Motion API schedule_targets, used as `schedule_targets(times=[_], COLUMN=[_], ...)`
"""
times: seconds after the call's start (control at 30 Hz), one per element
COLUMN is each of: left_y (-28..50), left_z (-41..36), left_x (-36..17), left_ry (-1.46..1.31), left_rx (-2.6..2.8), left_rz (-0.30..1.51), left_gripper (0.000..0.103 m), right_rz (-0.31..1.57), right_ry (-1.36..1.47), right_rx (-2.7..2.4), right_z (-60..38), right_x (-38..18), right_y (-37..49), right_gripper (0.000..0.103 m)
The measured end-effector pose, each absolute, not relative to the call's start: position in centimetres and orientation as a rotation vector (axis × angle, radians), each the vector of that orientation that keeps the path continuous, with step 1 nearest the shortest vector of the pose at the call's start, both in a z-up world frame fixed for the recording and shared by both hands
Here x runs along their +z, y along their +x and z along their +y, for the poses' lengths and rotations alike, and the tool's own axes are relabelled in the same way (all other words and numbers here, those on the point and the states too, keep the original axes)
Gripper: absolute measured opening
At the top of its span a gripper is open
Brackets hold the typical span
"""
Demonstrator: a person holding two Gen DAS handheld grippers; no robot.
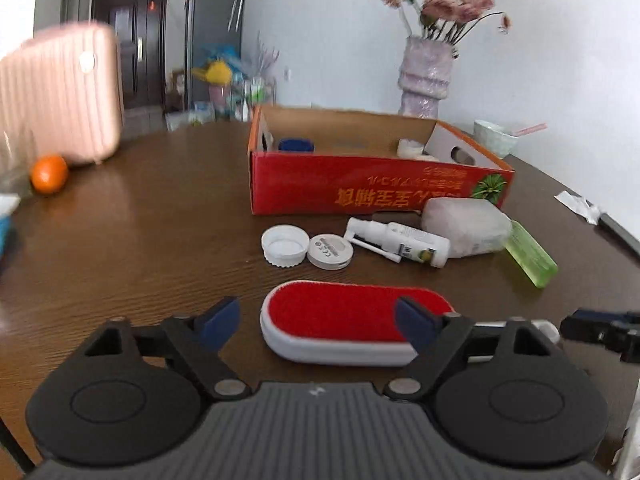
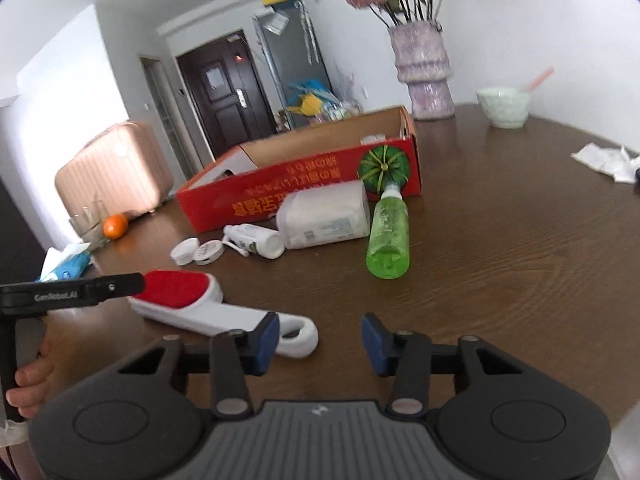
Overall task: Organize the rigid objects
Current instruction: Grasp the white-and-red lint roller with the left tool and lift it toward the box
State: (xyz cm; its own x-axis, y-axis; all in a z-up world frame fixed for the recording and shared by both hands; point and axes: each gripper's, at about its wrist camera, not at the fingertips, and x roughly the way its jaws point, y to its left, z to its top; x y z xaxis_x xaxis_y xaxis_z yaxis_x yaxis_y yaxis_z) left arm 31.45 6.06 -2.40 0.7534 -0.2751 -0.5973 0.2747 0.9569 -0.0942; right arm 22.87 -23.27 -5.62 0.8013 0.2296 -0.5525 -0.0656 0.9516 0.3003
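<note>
A lint brush (image 1: 344,312) with a red pad and white body lies on the brown table (image 1: 140,240). My left gripper (image 1: 318,322) is open, its blue pads on either side of the brush head without pressing it. In the right wrist view the brush (image 2: 180,292) points its looped white handle (image 2: 298,336) toward my right gripper (image 2: 320,344). That gripper is open, with the loop beside its left pad and clear of the right pad. A red cardboard box (image 1: 376,188) stands open behind, with a blue cap (image 1: 296,145) inside.
In front of the box lie a white cap (image 1: 285,246), a round white disc (image 1: 330,251), a white spray bottle (image 1: 404,242), a translucent container (image 1: 466,226) and a green bottle (image 2: 388,236). An orange (image 1: 49,173), a vase (image 1: 426,76) and a bowl (image 1: 494,138) are farther off.
</note>
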Motion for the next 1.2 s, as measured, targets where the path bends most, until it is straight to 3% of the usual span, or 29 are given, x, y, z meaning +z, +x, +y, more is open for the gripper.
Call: schedule_targets(times=[0.07, 0.23, 0.3, 0.67, 0.73, 0.87, 1.2], left_y=[32.7, 32.4, 31.3, 31.7, 31.6, 31.2, 28.8], left_z=[6.4, 6.6, 6.3, 6.0, 6.2, 6.4, 5.2], left_x=[-2.9, -3.6, -3.6, -3.4, -3.4, -3.2, 1.4], left_ry=[-0.032, -0.065, -0.067, -0.081, -0.094, -0.142, -0.162], left_rx=[-0.321, -0.373, -0.395, -0.41, -0.397, -0.351, -0.347], left_rz=[0.686, 0.687, 0.691, 0.733, 0.721, 0.721, 0.584], left_gripper=[0.072, 0.068, 0.067, 0.07, 0.061, 0.056, 0.055], right_rz=[0.642, 0.658, 0.658, 0.768, 0.78, 0.784, 0.604], right_ry=[0.27, 0.254, 0.252, 0.404, 0.468, 0.492, 0.457], right_rx=[0.158, 0.147, 0.126, 0.189, 0.199, 0.194, 0.211], right_z=[-23.1, -23.7, -24.4, -26.9, -27.2, -27.4, -28.5], right_x=[-5.9, -6.1, -6.1, -6.1, -6.3, -6.3, -0.7], right_y=[23.7, 24.7, 25.4, 27.5, 27.6, 27.0, 23.7], right_gripper=[0.028, 0.026, 0.021, 0.02, 0.015, 0.015, 0.014])
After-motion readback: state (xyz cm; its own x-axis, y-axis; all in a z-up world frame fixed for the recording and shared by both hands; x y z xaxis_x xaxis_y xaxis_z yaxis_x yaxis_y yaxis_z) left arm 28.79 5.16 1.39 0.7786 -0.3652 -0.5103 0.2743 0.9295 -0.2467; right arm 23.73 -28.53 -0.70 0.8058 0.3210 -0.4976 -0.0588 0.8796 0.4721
